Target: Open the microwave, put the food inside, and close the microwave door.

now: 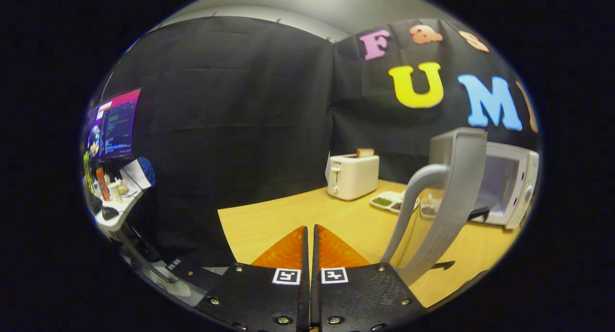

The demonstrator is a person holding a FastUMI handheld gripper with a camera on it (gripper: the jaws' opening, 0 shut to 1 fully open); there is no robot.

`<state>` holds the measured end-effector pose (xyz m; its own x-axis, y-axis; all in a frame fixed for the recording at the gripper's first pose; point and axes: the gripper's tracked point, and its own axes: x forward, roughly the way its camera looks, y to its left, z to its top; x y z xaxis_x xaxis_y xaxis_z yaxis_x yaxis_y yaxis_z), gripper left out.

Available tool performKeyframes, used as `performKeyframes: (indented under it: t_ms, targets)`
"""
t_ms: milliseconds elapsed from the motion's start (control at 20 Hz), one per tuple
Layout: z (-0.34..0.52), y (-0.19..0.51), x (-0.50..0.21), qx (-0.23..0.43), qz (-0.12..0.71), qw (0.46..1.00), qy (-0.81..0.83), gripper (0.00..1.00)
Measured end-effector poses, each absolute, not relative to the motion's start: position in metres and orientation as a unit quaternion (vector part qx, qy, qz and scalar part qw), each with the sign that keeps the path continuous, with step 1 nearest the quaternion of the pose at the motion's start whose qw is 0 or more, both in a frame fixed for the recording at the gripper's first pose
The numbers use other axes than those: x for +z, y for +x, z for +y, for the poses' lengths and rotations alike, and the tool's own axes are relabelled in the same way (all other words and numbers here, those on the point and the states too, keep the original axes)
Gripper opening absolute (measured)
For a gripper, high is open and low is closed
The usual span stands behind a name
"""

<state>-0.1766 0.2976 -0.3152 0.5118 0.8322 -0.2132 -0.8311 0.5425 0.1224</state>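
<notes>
The microwave (504,188) stands on the table (307,216), its door (456,197) swung wide open toward the gripper (310,236). The door looks light and stiff, best pushed on its flat face or handle (408,212). The tray (389,201) with food lies just left of the microwave, the toaster (352,176) further left. The jaws are pressed together, holding nothing.

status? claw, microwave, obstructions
Claw shut, empty, over the table. Microwave door swung open, edge-on just right of the fingers. Food tray by toaster, untouched.
</notes>
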Motion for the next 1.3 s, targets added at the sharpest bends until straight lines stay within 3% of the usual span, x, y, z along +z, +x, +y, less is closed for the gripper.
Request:
performKeyframes:
  t_ms: [200, 550, 850, 1300]
  targets:
    - [0.267, -0.123, -0.320, 0.389, 0.114, 0.914, 0.012, 0.02]
    - [0.221, -0.100, -0.331, 0.341, 0.104, 0.934, 0.002, 0.01]
    - [0.138, -0.033, -0.317, 0.251, 0.084, 0.964, -0.016, 0.01]
    - [0.052, 0.038, -0.311, 0.167, 0.080, 0.982, -0.027, 0.01]
